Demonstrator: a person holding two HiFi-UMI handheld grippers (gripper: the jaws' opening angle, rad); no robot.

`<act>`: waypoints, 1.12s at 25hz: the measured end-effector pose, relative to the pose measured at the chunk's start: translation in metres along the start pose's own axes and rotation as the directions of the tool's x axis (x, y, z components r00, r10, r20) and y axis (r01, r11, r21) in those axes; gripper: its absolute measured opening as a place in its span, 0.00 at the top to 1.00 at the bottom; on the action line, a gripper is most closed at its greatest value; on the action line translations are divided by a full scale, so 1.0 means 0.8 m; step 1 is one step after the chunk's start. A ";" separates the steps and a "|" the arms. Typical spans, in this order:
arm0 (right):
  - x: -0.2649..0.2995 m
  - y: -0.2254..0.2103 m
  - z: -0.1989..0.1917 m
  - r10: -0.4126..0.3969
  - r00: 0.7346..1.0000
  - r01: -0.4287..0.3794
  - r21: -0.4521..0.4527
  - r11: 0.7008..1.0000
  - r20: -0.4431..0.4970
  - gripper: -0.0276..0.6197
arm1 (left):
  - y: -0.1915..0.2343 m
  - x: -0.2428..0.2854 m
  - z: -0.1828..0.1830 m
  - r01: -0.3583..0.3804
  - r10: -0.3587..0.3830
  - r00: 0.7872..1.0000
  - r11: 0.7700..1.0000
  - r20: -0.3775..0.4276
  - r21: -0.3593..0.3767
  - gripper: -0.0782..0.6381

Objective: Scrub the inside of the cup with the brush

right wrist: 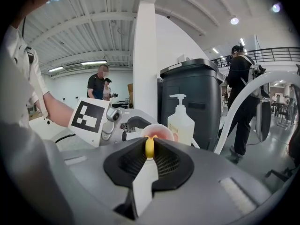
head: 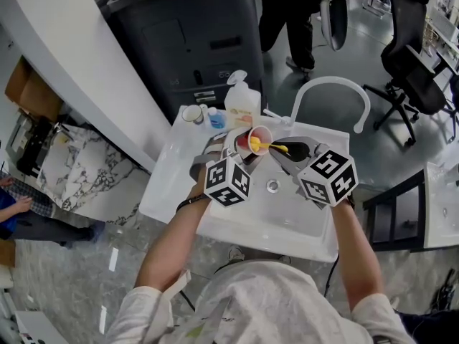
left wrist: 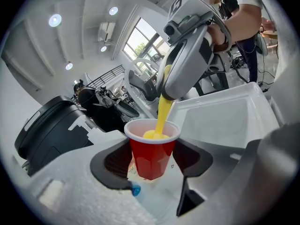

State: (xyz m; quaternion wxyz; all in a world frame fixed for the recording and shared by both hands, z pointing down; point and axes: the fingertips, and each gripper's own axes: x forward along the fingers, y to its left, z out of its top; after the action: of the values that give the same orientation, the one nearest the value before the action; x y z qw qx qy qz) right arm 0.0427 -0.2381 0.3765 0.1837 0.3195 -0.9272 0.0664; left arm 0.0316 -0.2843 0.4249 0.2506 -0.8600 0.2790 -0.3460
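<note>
The left gripper [left wrist: 153, 161], jaws wide, clamps the red cup [head: 259, 139] at the white sink's [head: 237, 224] 12 o'clock edge. The right gripper [right wrist: 149, 150], nearly closed, pinches the yellow brush [left wrist: 163, 114], which enters the cup from its 3 o'clock in the head view.

Red cup [left wrist: 153, 154], white rim, upright, clamped in left gripper [left wrist: 151, 165] over sink [left wrist: 220, 121]. Yellow brush [left wrist: 162, 114], pinched by right gripper [right wrist: 149, 150], head inside cup.

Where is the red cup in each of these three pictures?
Head view: red cup just above centre, beside the soap bottle.
Left gripper view: cup low centre, between the jaws.
Right gripper view: cup centre, rim beyond the jaws.
Shared landmark: yellow brush entering the cup.
</note>
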 end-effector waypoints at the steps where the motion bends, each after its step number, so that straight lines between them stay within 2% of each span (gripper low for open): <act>1: 0.000 0.001 0.001 -0.001 1.000 0.001 -0.002 1.000 0.001 0.90 | -0.001 0.000 0.000 0.001 -0.001 1.000 1.000 -0.001 -0.001 0.51; 15: -0.010 -0.006 0.013 -0.005 0.999 0.003 0.043 0.999 0.039 0.90 | -0.012 -0.002 -0.005 0.017 -0.017 1.000 1.000 -0.009 -0.003 0.51; 28: -0.018 -0.028 0.014 -0.046 0.998 0.043 0.061 0.997 0.047 0.90 | -0.014 0.000 0.002 0.015 -0.015 1.000 1.000 0.006 0.001 0.51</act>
State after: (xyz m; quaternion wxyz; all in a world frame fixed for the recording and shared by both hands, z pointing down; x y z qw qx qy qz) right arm 0.0636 -0.2500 0.3607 0.1531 0.3470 -0.9216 0.0824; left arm 0.0366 -0.2760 0.4311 0.2492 -0.8630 0.2717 -0.3454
